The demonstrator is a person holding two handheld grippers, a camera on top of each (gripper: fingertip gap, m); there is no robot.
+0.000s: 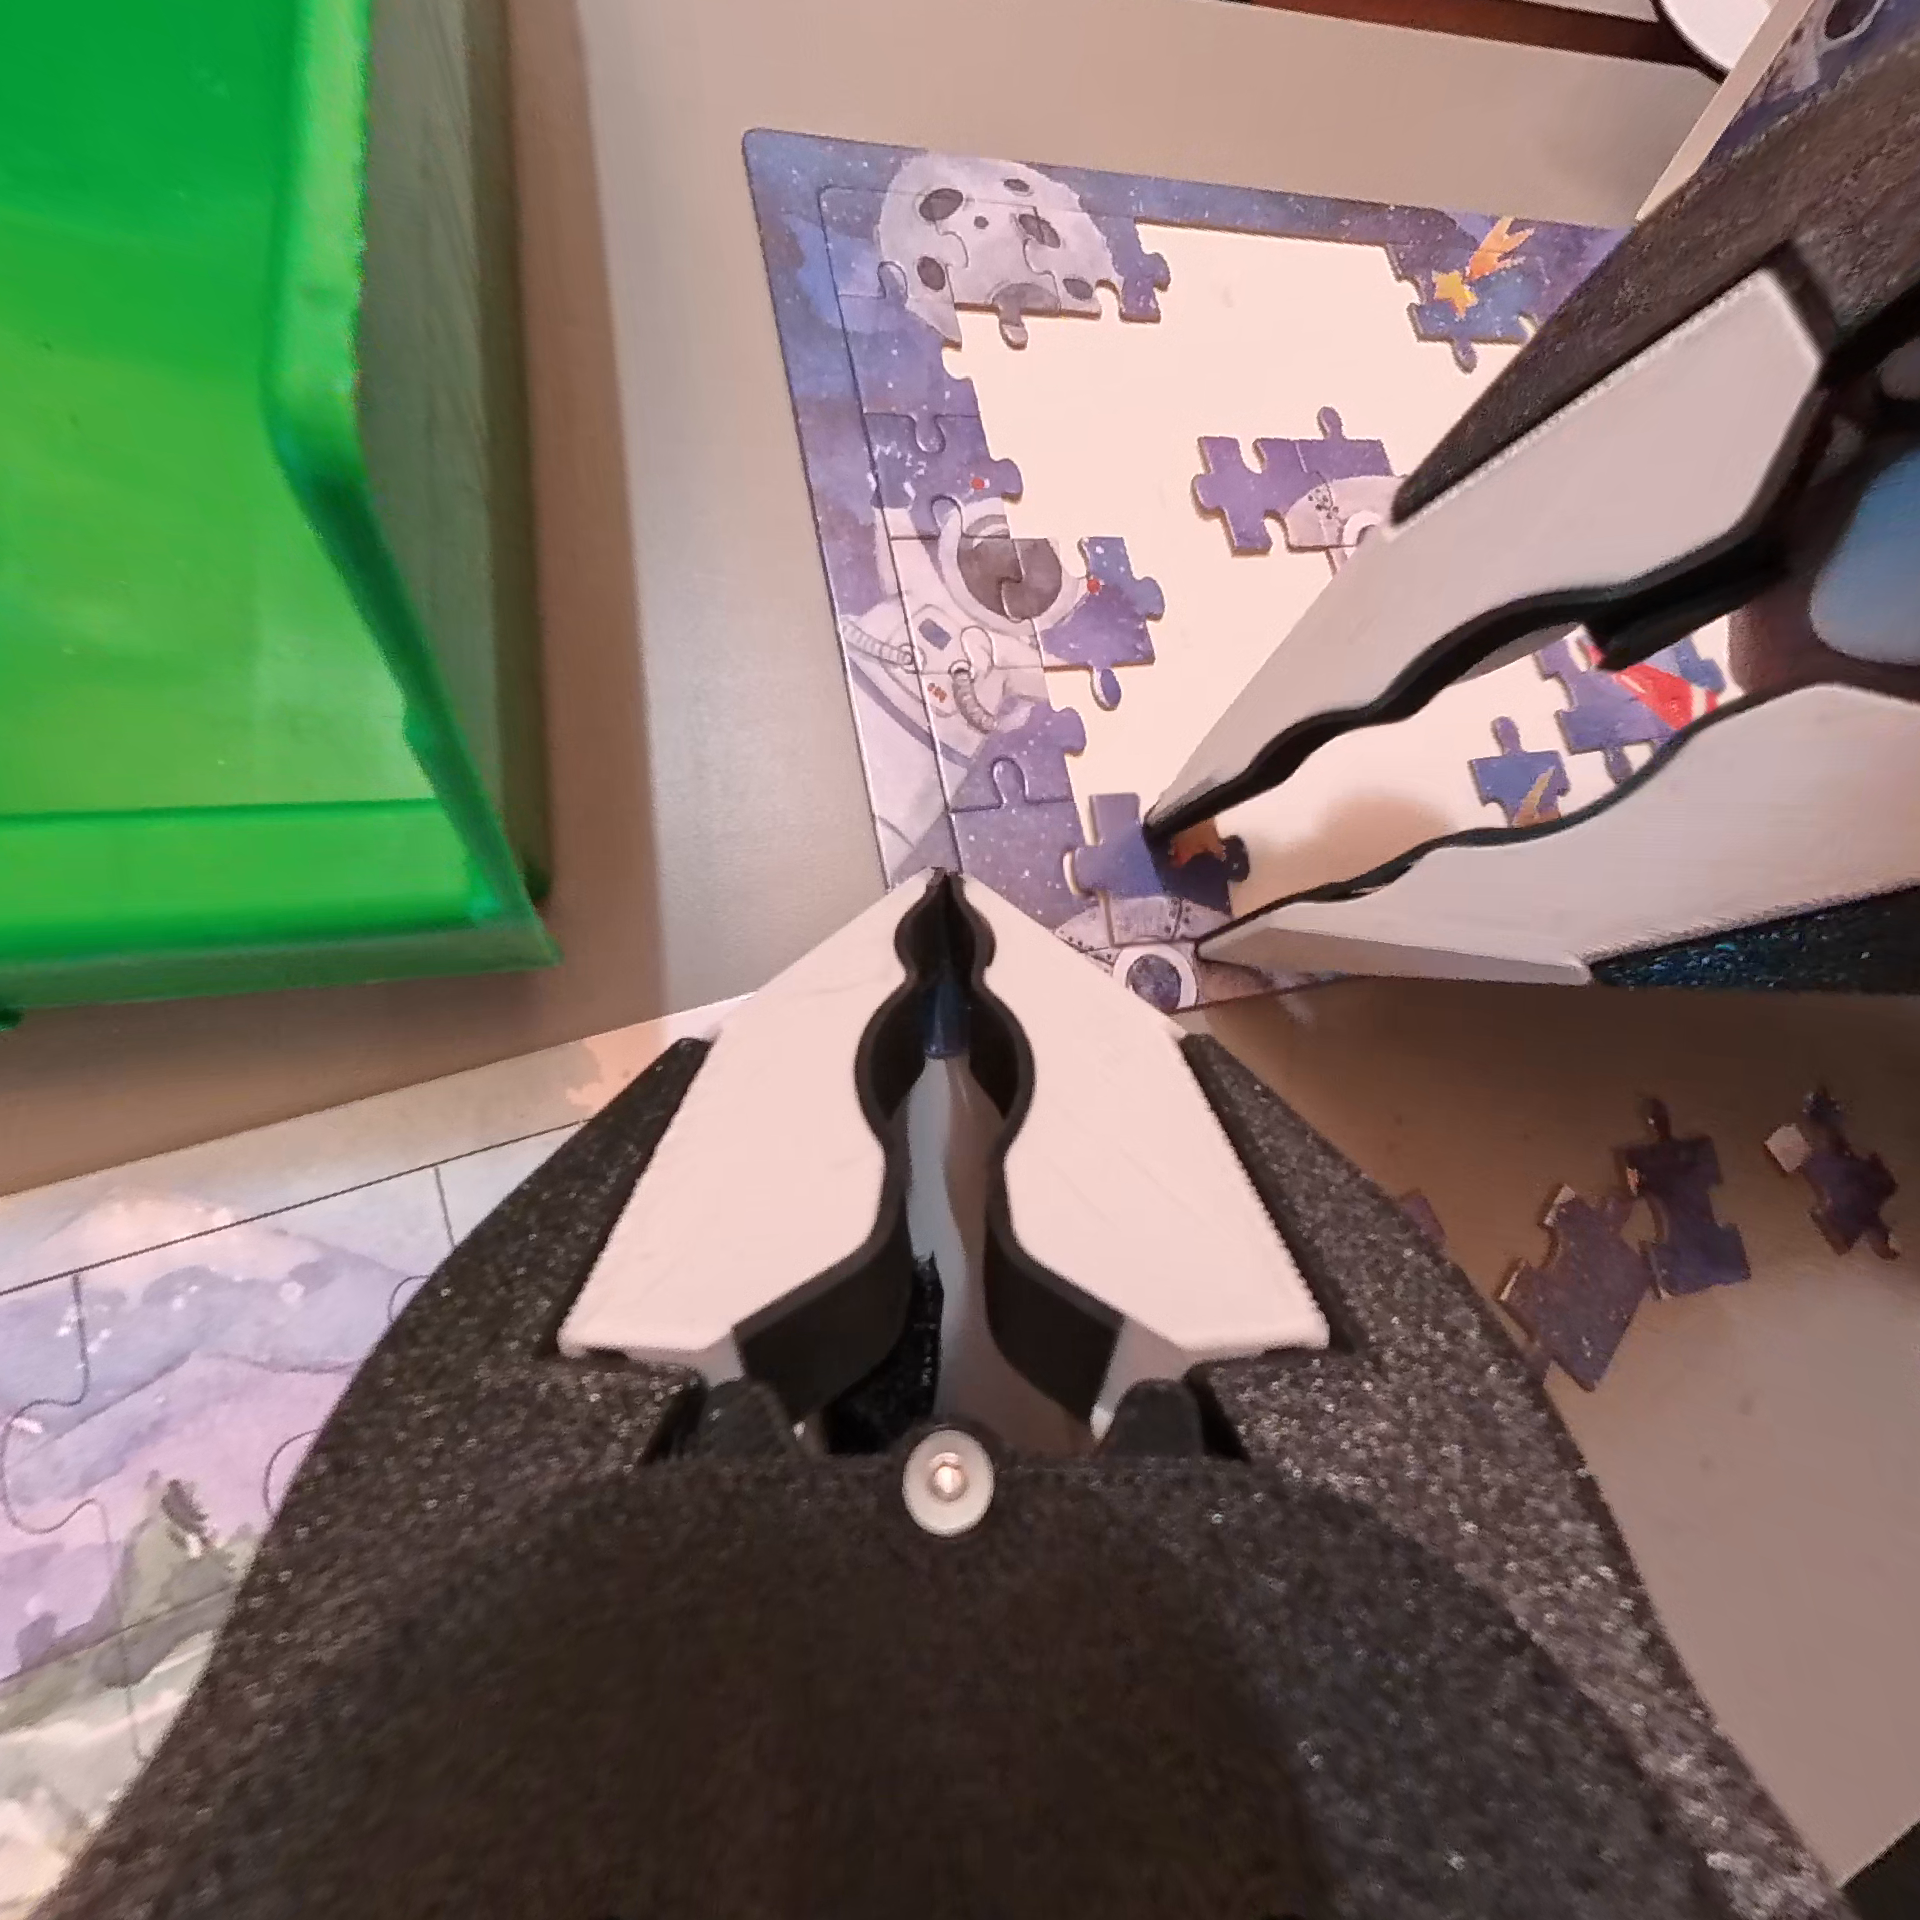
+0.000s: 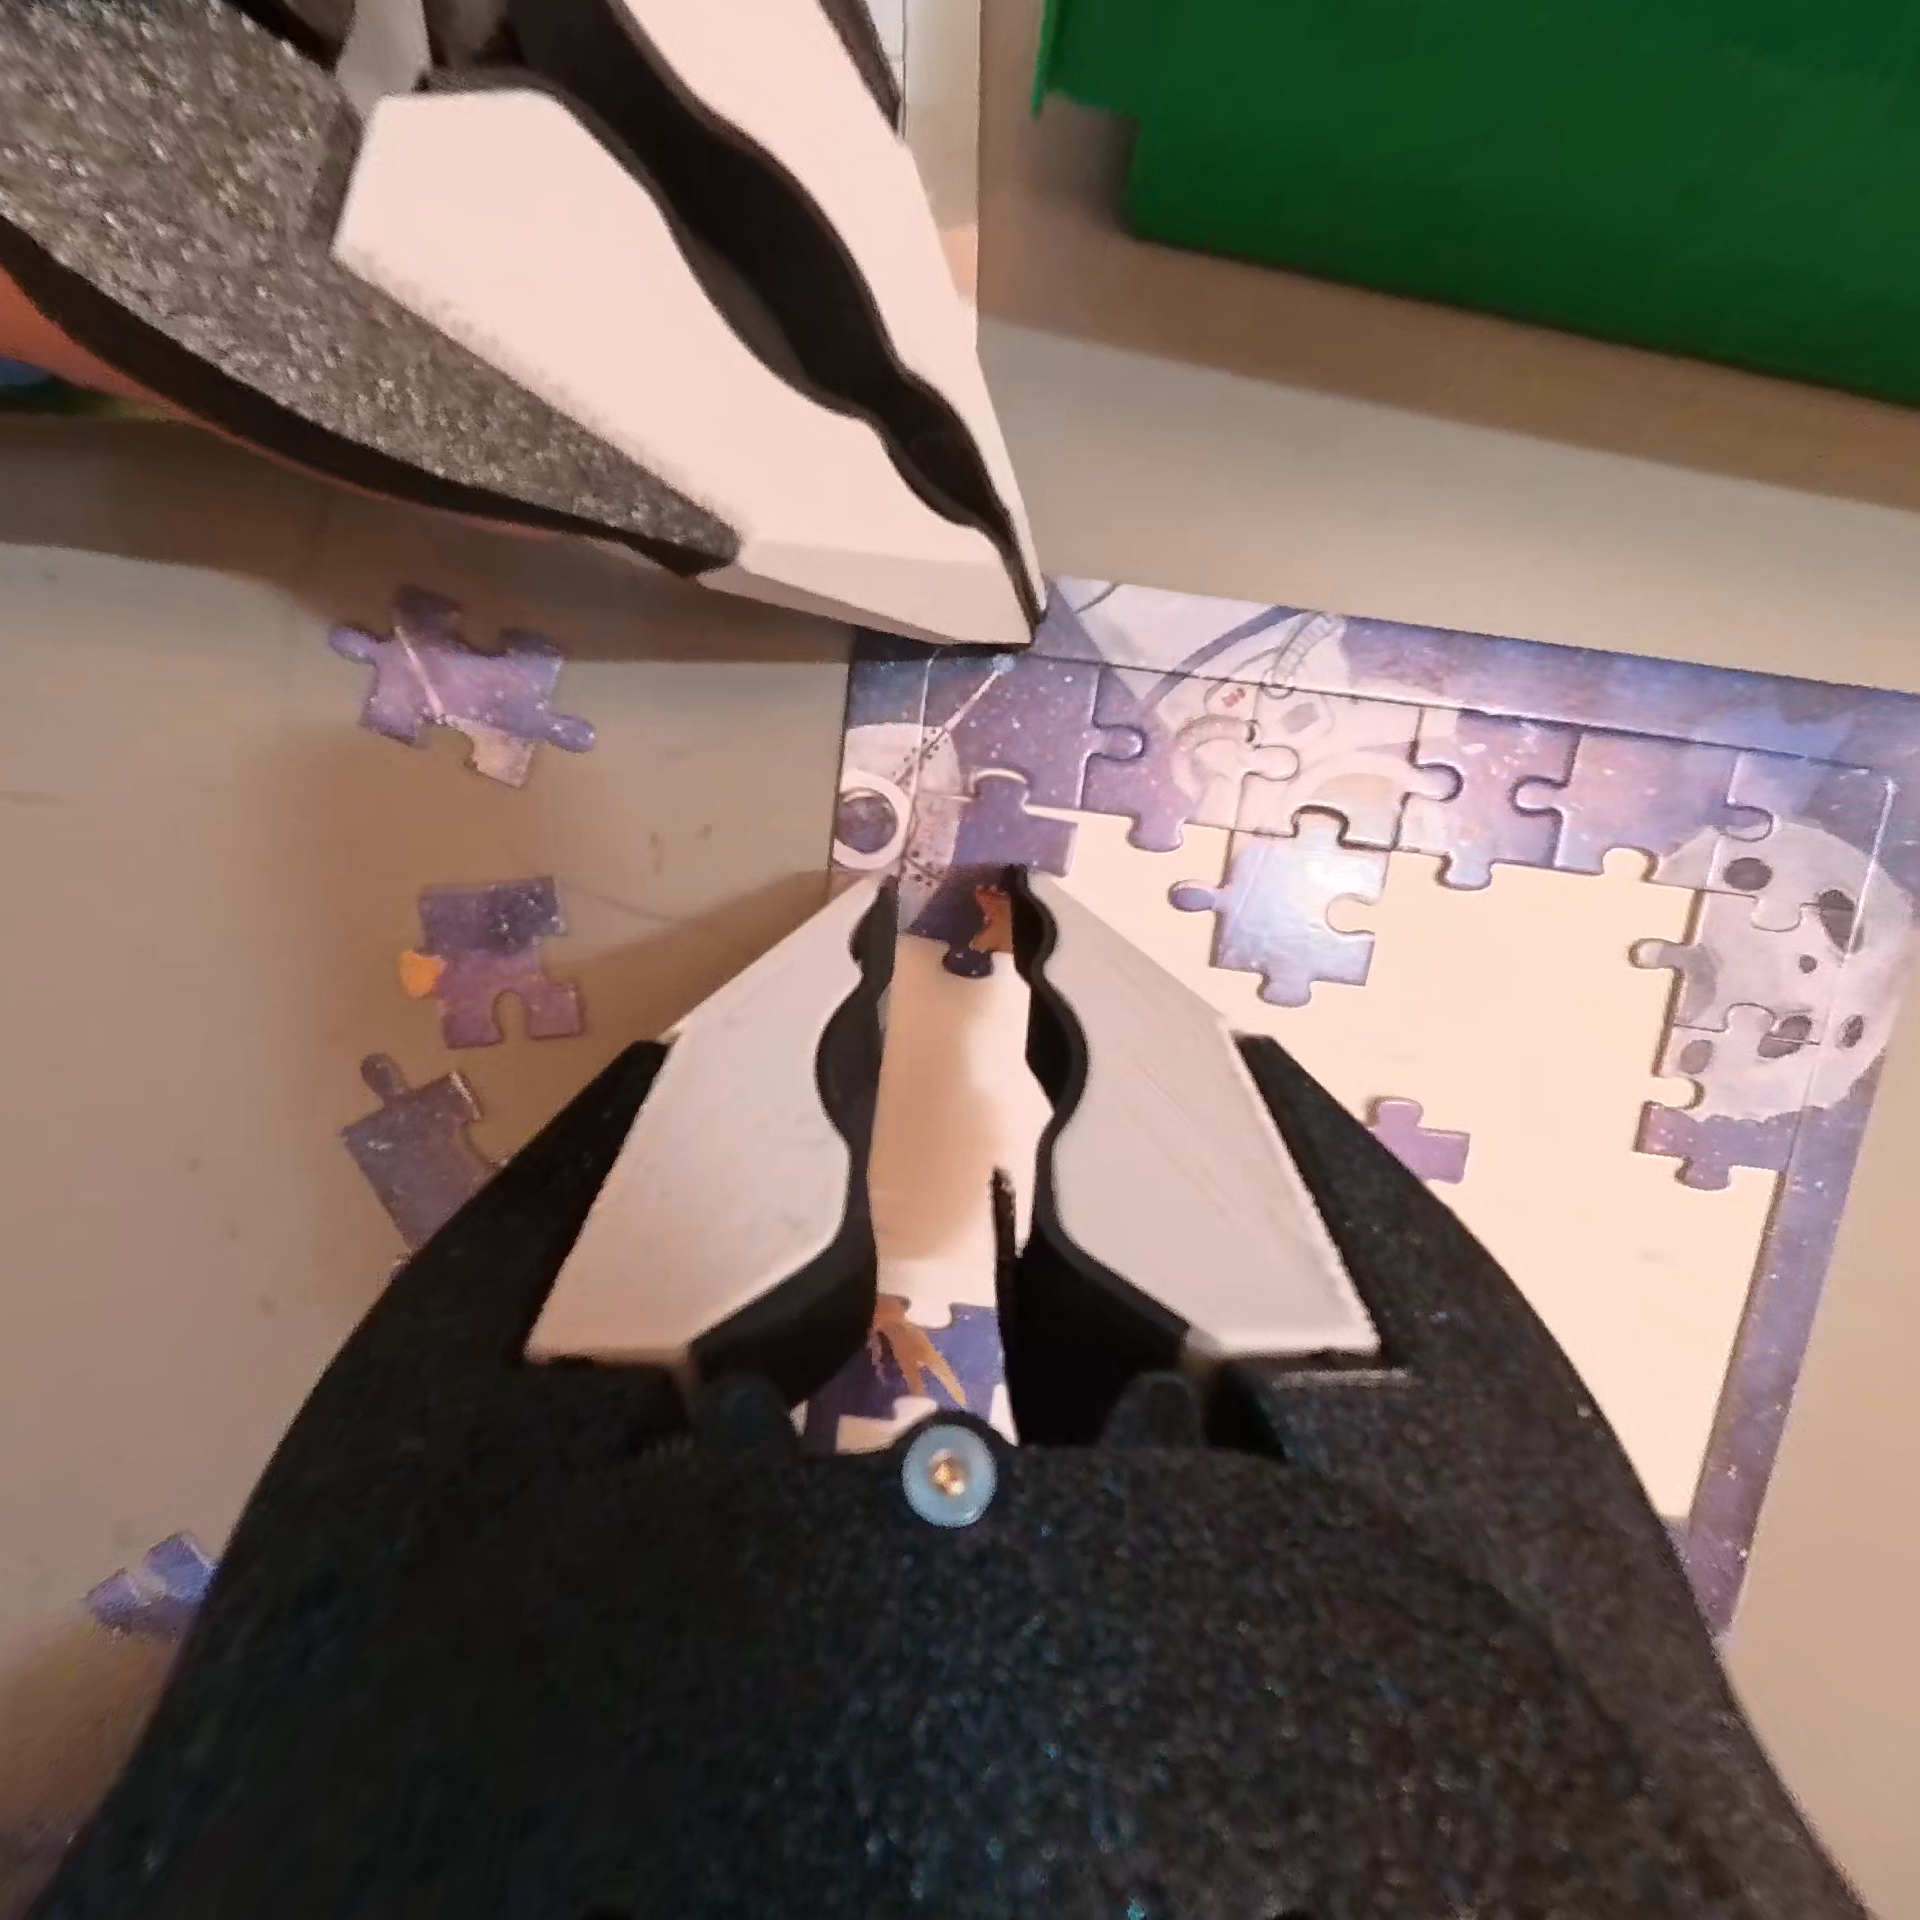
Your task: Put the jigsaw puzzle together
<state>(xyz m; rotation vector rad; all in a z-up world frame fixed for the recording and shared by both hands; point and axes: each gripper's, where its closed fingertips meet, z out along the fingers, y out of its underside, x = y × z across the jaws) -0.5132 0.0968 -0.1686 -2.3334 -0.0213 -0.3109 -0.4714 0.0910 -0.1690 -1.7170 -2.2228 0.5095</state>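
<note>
Centrally, a square cardboard jigsaw tray point(image 1: 800, 343) with a blue starry border is seen lying flat on a beige table point(image 1: 644, 520), and everything else is placed by it. Along two of its sides the fitted pieces of the space picture are joined: a grey cratered moon point(image 1: 966, 234) at one corner, a white-suited astronaut point(image 1: 966, 634) along the adjoining side. Much of the tray's pale inner floor is left bare, with a few small clusters lying separately on it. At the tray's corner nearest the left wrist camera, the white-fingered left gripper point(image 1: 945, 883) is held with its tips pressed together, nothing being clamped between them, and its point is set at the tray's outer edge. Over the same corner, the right gripper point(image 2: 951, 883) is held with its fingers a little apart, straddling a small dark blue puzzle piece with an orange mark point(image 2: 982, 920); this piece lies on the tray floor against the fitted border pieces, and whether the tips actually squeeze it cannot be told. Off the tray, on the table beside that corner, several loose blue puzzle pieces point(image 2: 468, 681) are scattered. Beyond the tray's far side a translucent green plastic bin point(image 1: 208, 520) is seen. A second, pale mountain-scene puzzle point(image 1: 156, 1403) lies near the left gripper.
</note>
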